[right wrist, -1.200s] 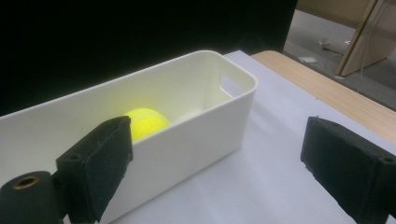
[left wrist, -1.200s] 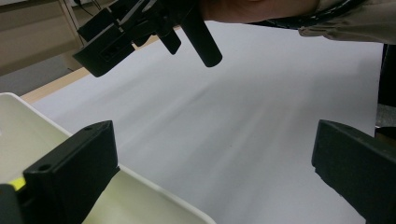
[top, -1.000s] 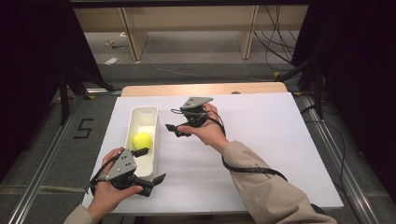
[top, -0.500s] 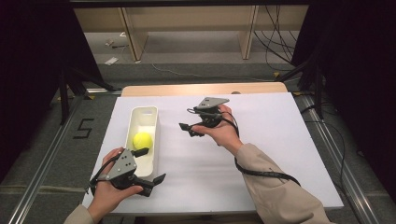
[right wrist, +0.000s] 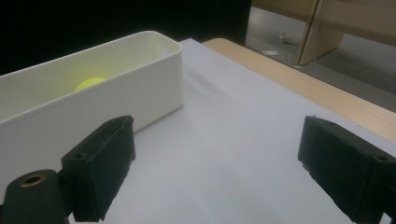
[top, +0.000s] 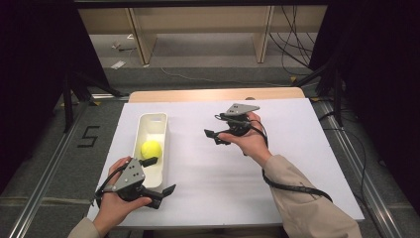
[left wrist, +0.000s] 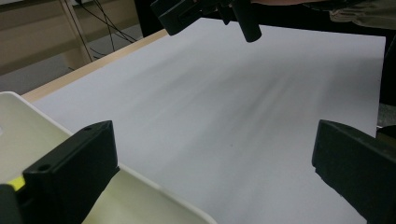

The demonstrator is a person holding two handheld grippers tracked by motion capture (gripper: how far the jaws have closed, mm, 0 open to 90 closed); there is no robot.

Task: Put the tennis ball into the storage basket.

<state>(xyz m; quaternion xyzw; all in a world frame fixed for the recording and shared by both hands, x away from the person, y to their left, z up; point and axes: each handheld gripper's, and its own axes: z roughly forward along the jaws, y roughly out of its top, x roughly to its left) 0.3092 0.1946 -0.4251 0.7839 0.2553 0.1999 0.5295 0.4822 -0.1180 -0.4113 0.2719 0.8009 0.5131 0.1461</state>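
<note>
A yellow ball [top: 151,148] lies inside a long white tray [top: 154,125] on the left part of the white table top. My left gripper [top: 159,176] rests at the tray's near end, open, with one jaw over the tray's corner [left wrist: 140,186] and nothing between the jaws. My right gripper [top: 214,136] hovers right of the tray with its jaws pointing toward it. It is open and empty, and its jaws have just been closing a little. In the right gripper view the tray [right wrist: 116,88] and the ball [right wrist: 90,83] lie ahead on the left of my right gripper [right wrist: 219,140].
A white sheet [top: 277,163] covers the table, with a wooden strip [top: 213,94] along the far edge. Cables [top: 297,49] run over the floor behind, and metal rails [top: 44,183] flank the table. The right gripper [left wrist: 210,14] hangs at the top of the left gripper view.
My right hand has moved to the right, away from the tray, with its gripper empty. The left hand and the ball have stayed put.
</note>
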